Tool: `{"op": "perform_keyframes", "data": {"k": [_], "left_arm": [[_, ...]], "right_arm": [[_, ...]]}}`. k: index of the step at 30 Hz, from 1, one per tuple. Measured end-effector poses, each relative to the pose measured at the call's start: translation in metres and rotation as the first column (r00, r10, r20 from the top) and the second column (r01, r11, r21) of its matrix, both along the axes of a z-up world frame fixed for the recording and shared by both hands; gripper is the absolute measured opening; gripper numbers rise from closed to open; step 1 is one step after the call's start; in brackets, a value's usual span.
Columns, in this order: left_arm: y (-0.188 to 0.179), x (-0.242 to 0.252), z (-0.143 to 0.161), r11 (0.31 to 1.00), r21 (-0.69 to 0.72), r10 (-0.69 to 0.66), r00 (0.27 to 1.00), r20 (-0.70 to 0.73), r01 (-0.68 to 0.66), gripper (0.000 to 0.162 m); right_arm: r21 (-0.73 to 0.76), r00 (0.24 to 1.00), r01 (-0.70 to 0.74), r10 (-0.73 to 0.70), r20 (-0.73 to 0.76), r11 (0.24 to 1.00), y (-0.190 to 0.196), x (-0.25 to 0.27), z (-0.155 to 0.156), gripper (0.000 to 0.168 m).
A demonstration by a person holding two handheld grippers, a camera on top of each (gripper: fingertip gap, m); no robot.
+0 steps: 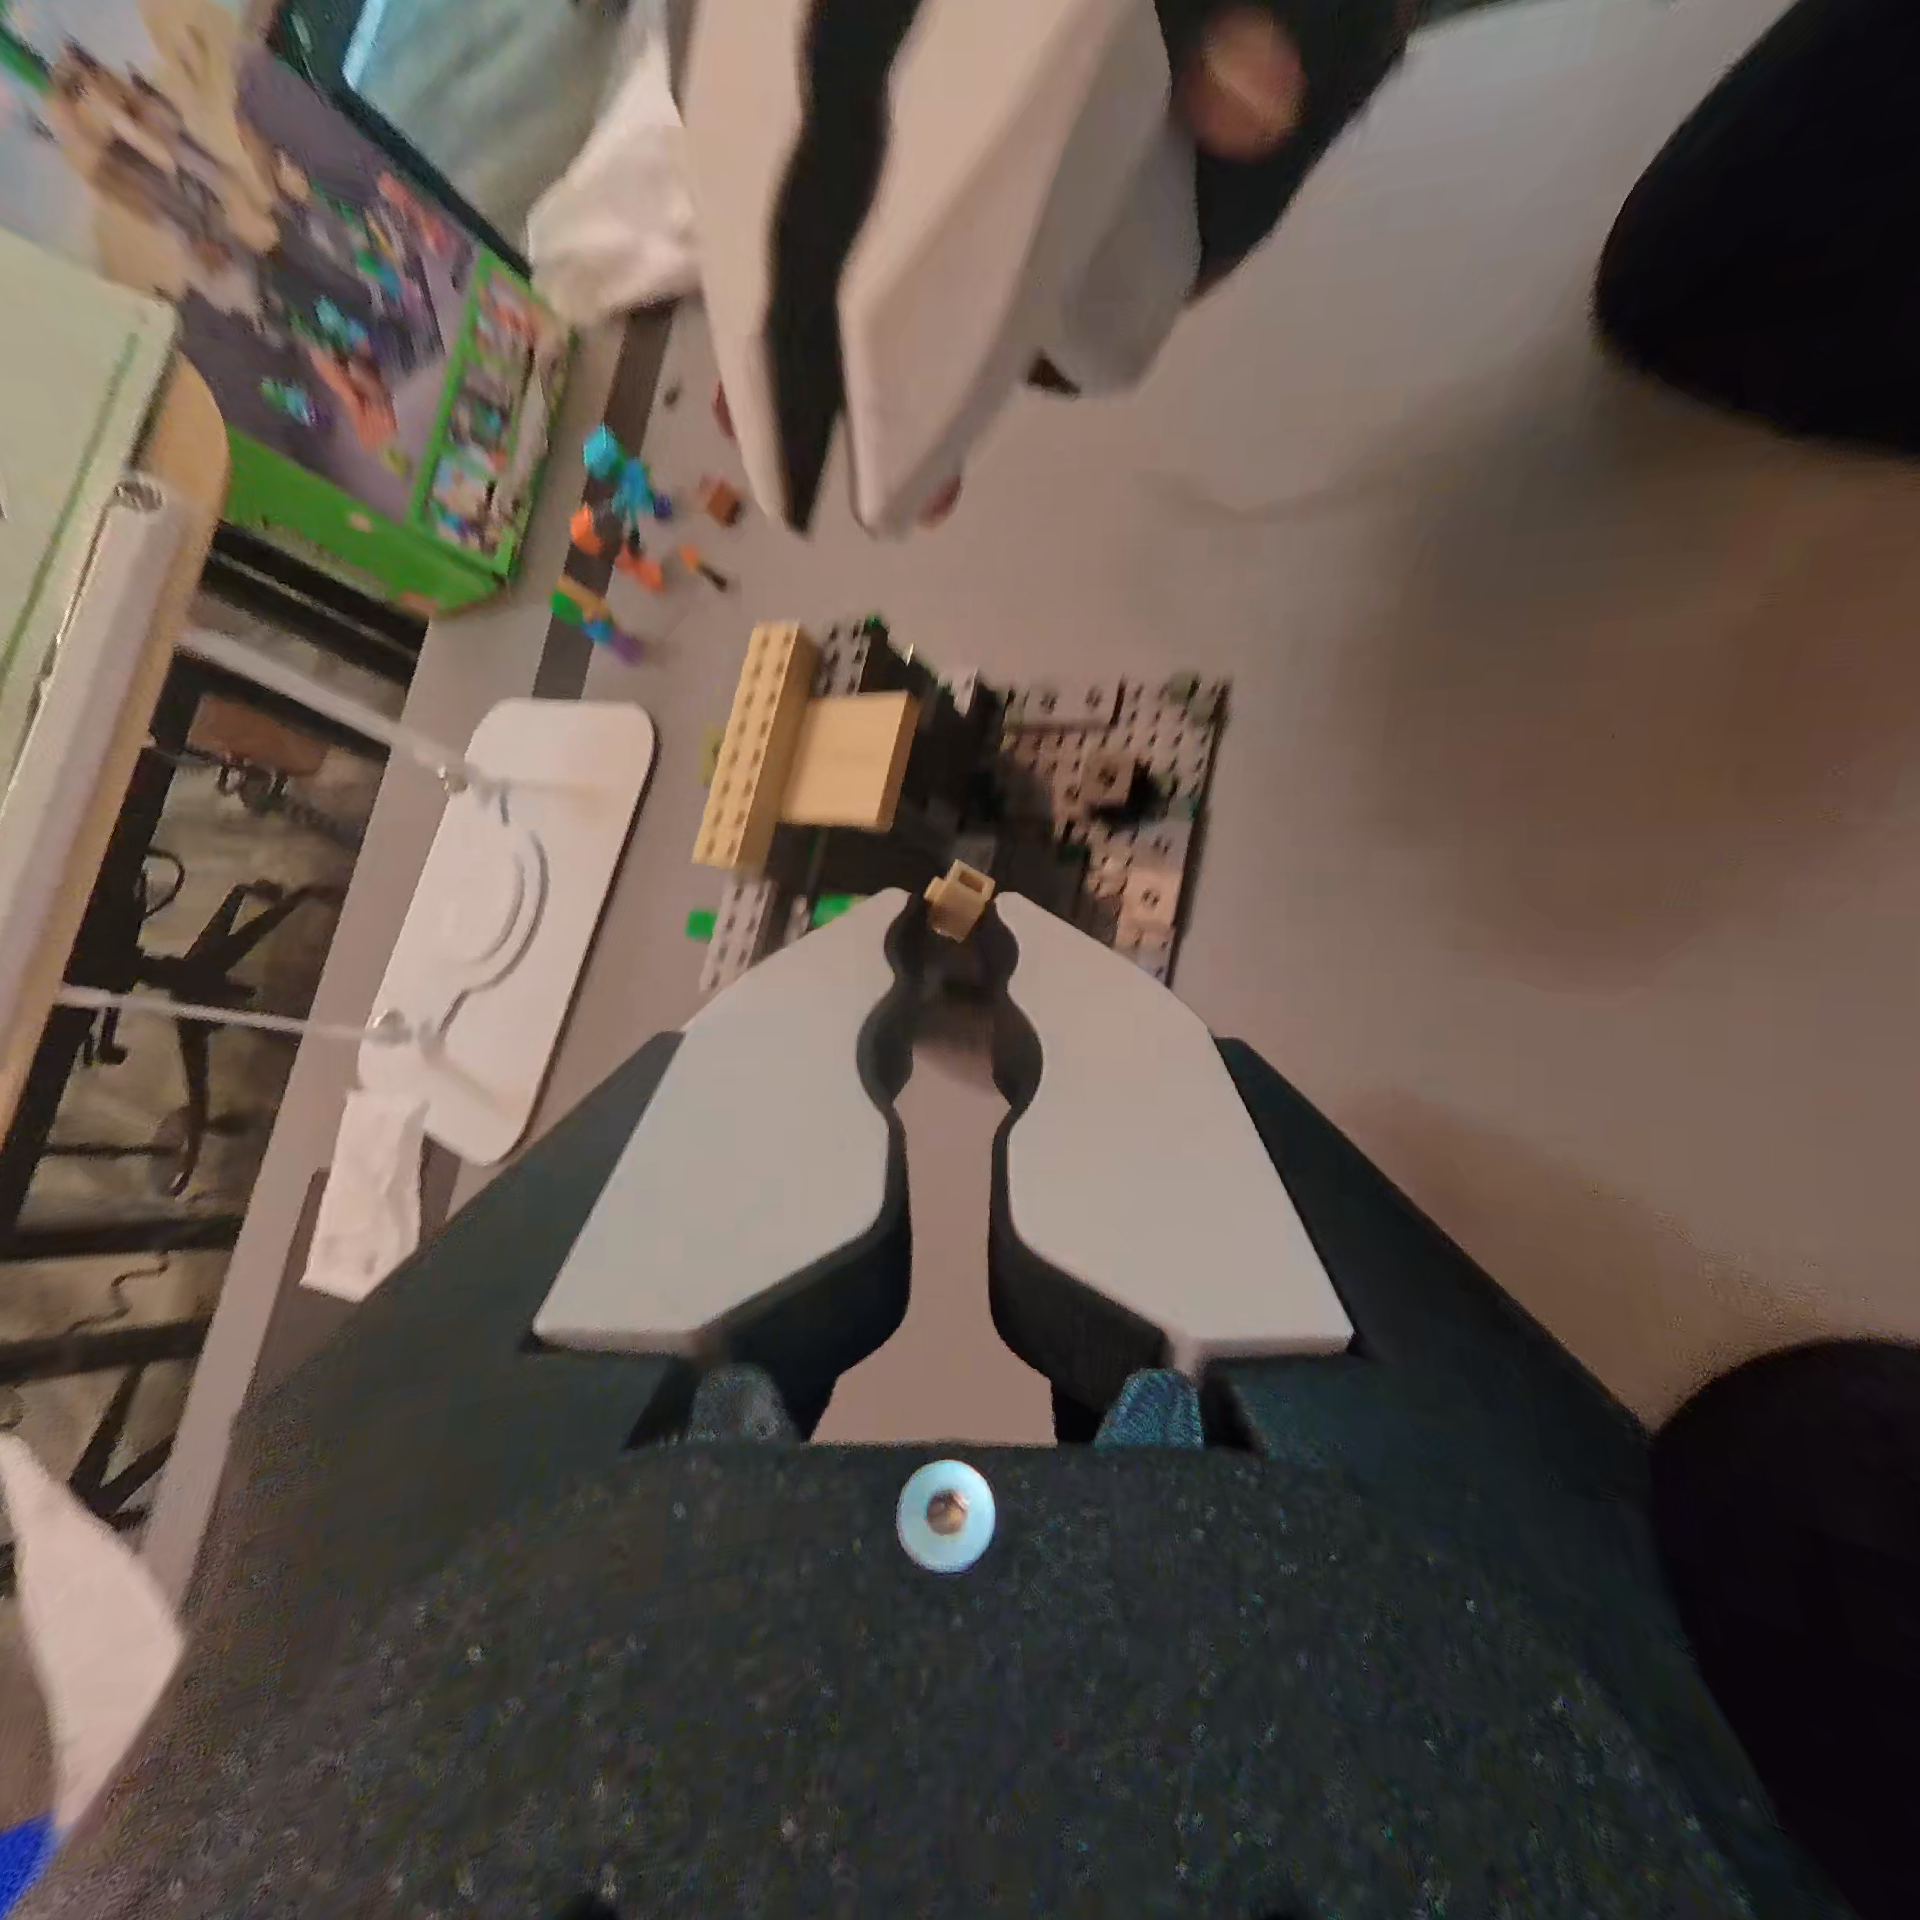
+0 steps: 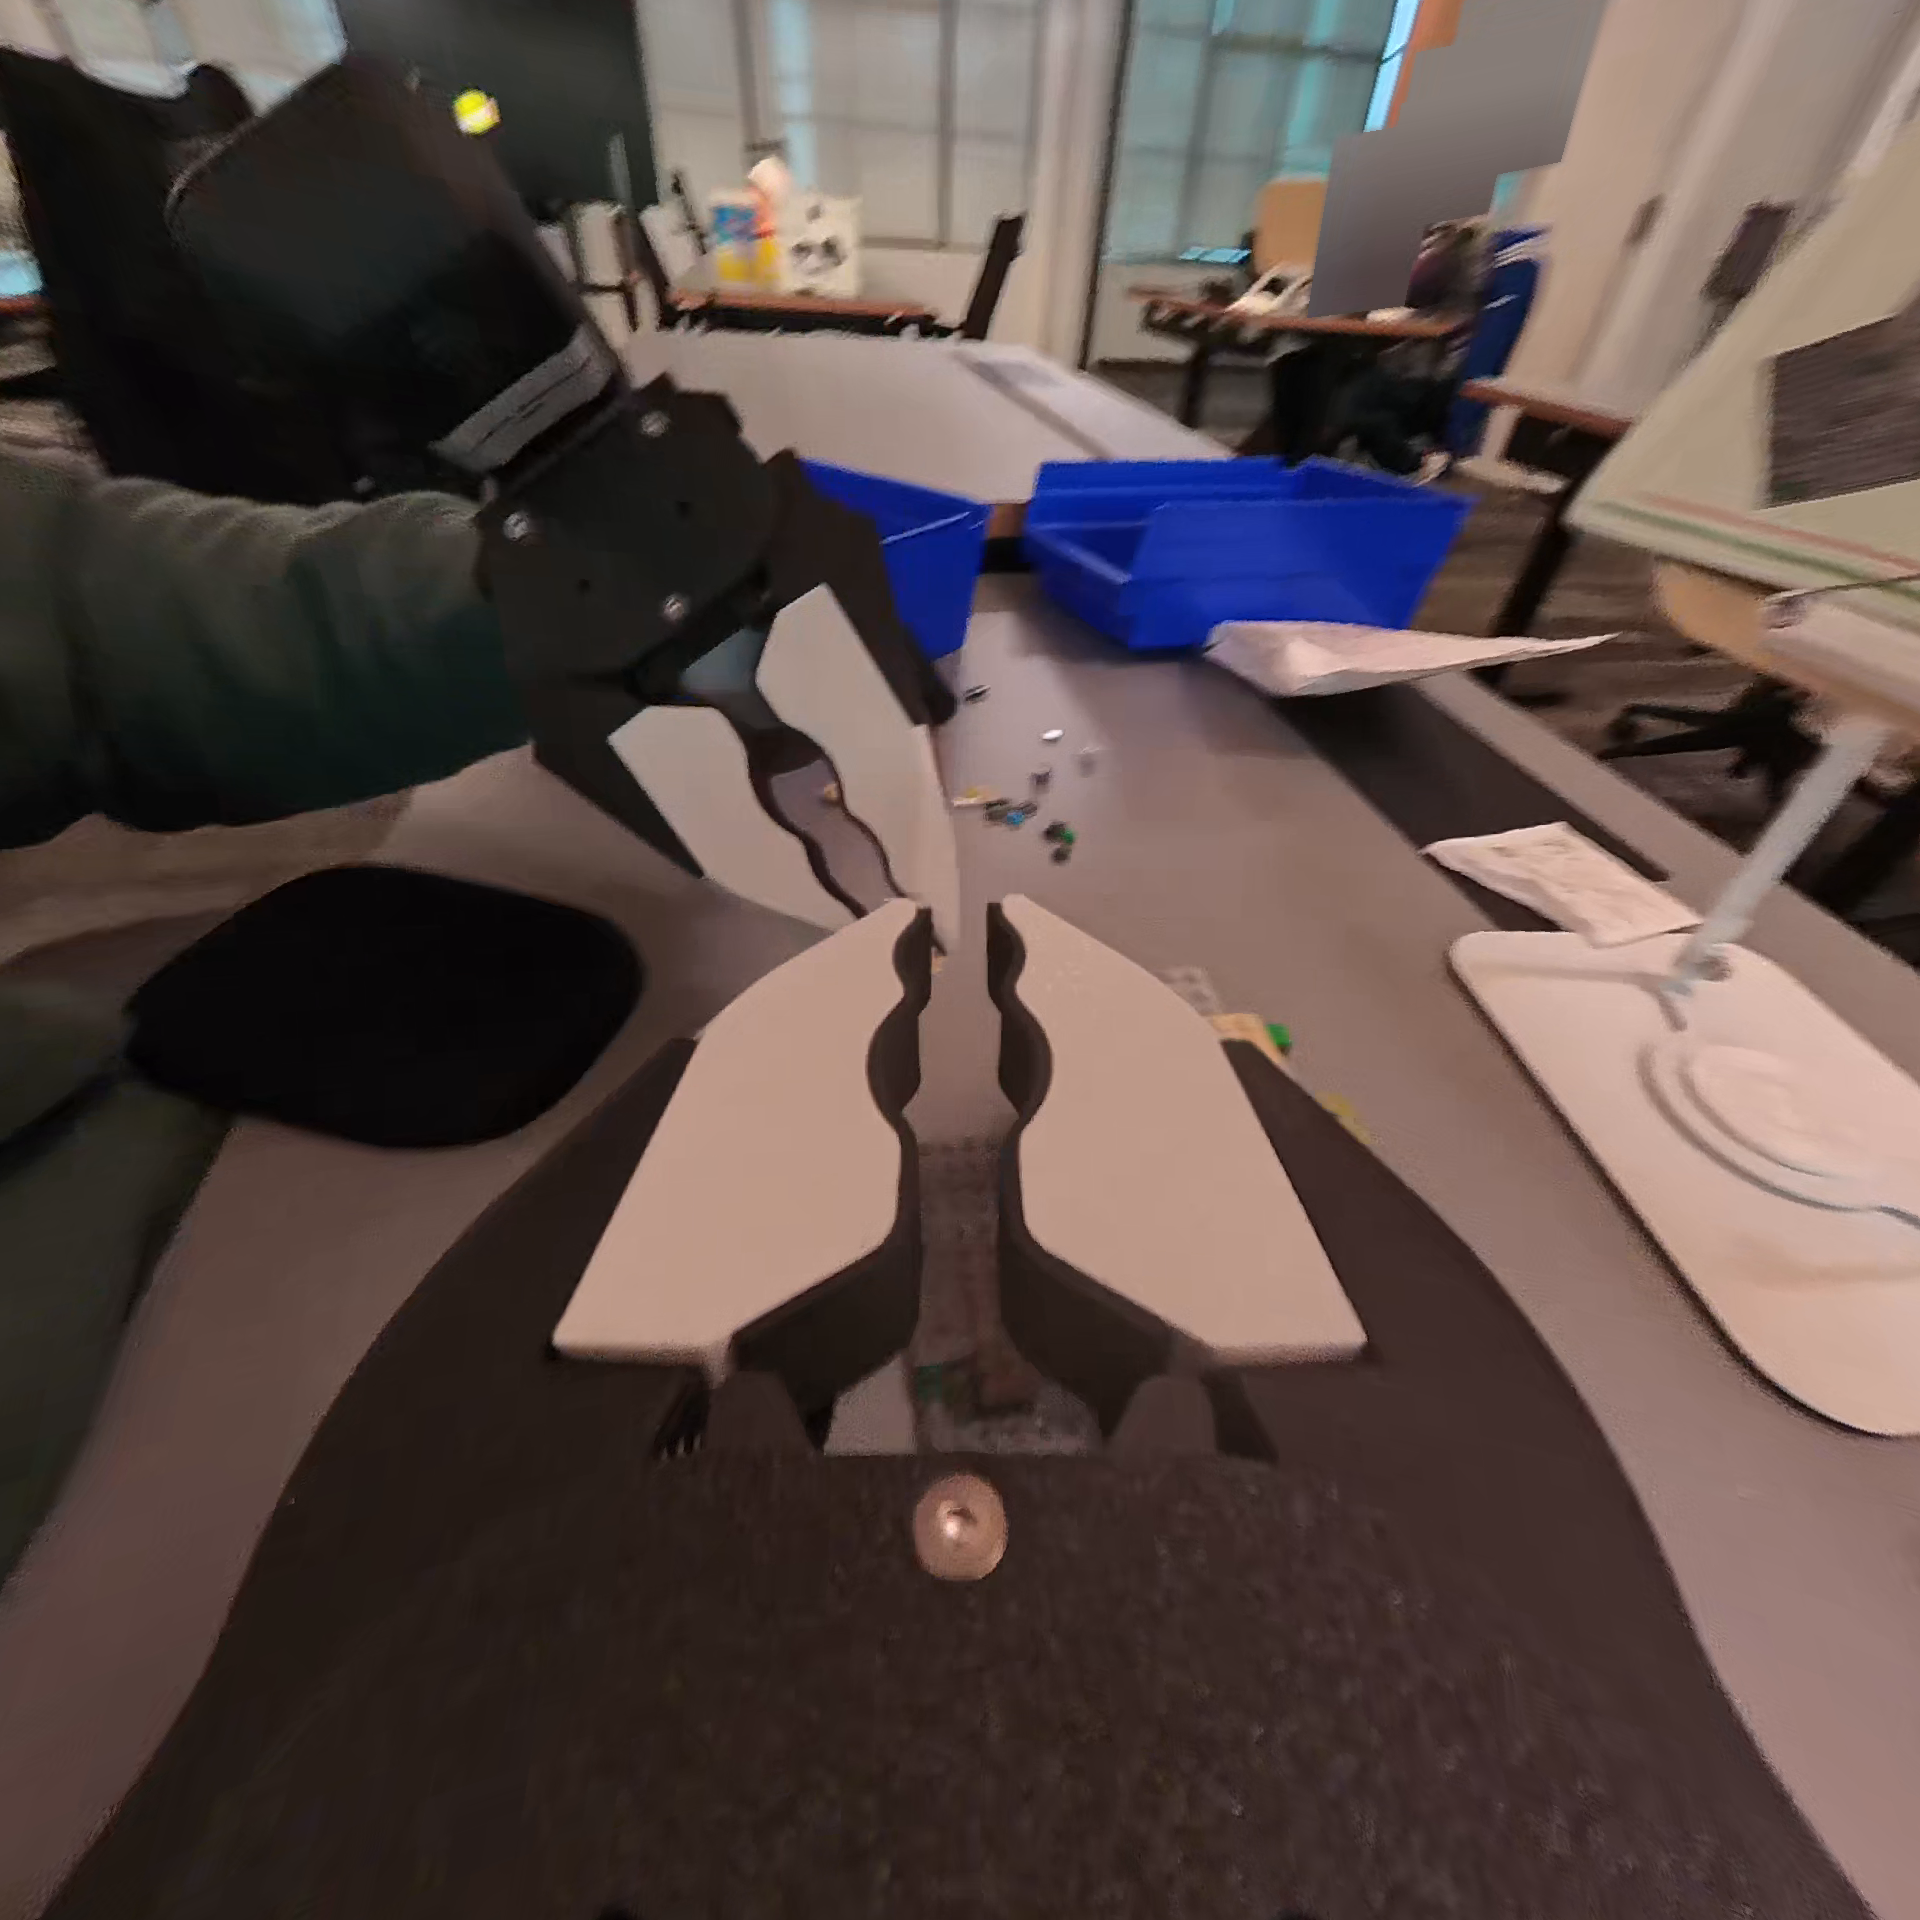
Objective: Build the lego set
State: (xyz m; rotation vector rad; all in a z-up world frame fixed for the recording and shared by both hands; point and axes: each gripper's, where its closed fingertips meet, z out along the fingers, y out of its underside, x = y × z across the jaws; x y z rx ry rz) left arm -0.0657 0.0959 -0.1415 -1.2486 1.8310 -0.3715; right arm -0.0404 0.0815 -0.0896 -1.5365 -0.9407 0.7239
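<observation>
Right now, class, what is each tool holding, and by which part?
The left tool pinches a small tan Lego piece by its sides, at the fingertips. The right tool is slightly open and holds nothing.

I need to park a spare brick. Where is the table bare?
Bare grey table lies between the lego build and the black pad. It is crowded past the build, among the loose pieces, lamp base and box.

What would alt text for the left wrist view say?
The left gripper pinches a small tan brick above a grey and black Lego build on a grey table. The right gripper hovers beyond.
</observation>
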Motion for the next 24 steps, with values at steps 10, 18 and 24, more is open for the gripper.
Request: {"op": "perform_keyframes", "data": {"k": [10,18,24], "left_arm": [[-0.064,0.031,0.009,0.989,0.028,-0.149,0.972,0.182,0.146,0.010],[-0.091,0.030,0.005,0.976,0.097,-0.211,0.956,0.203,0.195,0.010],[-0.081,0.023,-0.005,0.990,0.024,-0.143,0.965,0.220,0.141,0.018]], "right_arm": [[-0.205,0.988,-0.145,0.151,0.014,0.968,-0.053,-0.001,-0.040,0.023],[-0.286,0.956,-0.291,0.286,-0.060,0.913,-0.079,-0.008,-0.045,0.013],[-0.163,0.975,-0.214,0.220,0.019,0.963,-0.076,-0.003,-0.051,0.011]]}}
